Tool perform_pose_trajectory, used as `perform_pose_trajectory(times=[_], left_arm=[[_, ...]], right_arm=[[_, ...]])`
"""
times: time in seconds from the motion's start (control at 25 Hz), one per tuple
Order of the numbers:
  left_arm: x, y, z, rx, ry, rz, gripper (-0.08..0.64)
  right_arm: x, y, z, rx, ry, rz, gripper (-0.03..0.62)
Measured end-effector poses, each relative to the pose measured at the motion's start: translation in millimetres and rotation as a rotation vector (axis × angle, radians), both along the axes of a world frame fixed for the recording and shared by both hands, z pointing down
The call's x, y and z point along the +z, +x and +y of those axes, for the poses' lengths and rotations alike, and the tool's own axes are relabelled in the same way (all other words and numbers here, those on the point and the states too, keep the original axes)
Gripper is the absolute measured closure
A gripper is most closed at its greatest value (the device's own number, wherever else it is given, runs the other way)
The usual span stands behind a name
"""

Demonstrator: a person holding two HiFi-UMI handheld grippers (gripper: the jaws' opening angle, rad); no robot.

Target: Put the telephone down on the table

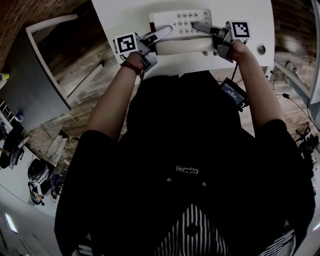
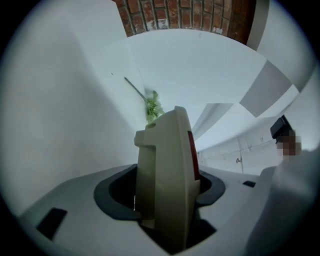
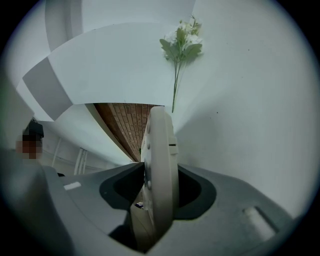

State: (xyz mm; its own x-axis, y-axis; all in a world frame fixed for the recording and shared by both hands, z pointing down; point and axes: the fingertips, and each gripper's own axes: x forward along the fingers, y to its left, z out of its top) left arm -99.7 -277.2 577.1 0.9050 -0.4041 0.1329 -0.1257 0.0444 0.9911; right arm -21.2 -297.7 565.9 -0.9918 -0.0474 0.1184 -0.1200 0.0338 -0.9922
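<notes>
Cream plastic fills the gap between both sets of fingers: the telephone [image 1: 182, 25] is gripped from either end. In the head view it hangs over the white table [image 1: 125, 15], keypad up, with its handset lying across the near side. The left gripper [image 1: 164, 32] bites its left end and the right gripper [image 1: 198, 25] its right end. Two holds likely keep the body level so the handset does not slide off. Whether its base already touches the table cannot be told.

In the left gripper view, the telephone's edge [image 2: 165, 150] stands upright between the dark pads [image 2: 115, 195], which press on both its faces. The left gripper [image 2: 166, 200] is clamped on it. Past the fingertips a green sprig [image 2: 152, 106] shows against a white surface, with brick wall [image 2: 185, 15] above.

In the right gripper view, the right gripper [image 3: 157, 200] likewise squeezes the thin end of the telephone [image 3: 160, 155], with pads [image 3: 195, 195] tight on each side. Beyond the tips stand white flowers [image 3: 182, 42] and a strip of brick [image 3: 127, 127]. Lowering evenly, then letting go with both grippers, looks like what remains.
</notes>
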Motion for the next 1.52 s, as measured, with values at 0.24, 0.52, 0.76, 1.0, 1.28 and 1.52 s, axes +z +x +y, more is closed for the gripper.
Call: perform_pose_trajectory(times=[0.24, 0.52, 0.76, 1.0, 1.28, 1.52], left_arm=[[10.6, 1.8, -1.2, 0.017, 0.029, -0.025, 0.284], [19.4, 7.2, 0.1, 0.007, -0.027, -0.014, 0.284], [32.1, 11.6, 2.0, 0.007, -0.064, -0.005, 0.285], [45.1, 11.3, -1.8, 0.024, -0.043, -0.053, 0.284], [51.4, 9.9, -3.4, 0.067, -0.027, -0.144, 0.284], [54.2, 14.2, -0.7, 0.103, -0.007, -0.214, 0.284]], right_arm=[[14.5, 4.3, 1.3, 0.008, -0.005, 0.019, 0.42], [24.9, 6.9, 0.8, 0.029, -0.014, 0.031, 0.417], [46.1, 13.5, 1.2, 0.035, -0.013, 0.082, 0.411], [56.9, 13.8, -0.4, 0.049, -0.027, 0.113, 0.397], [66.7, 14.5, -1.4, 0.078, -0.002, 0.208, 0.371], [67.0, 14.7, 0.3, 0.091, 0.023, 0.253, 0.352]])
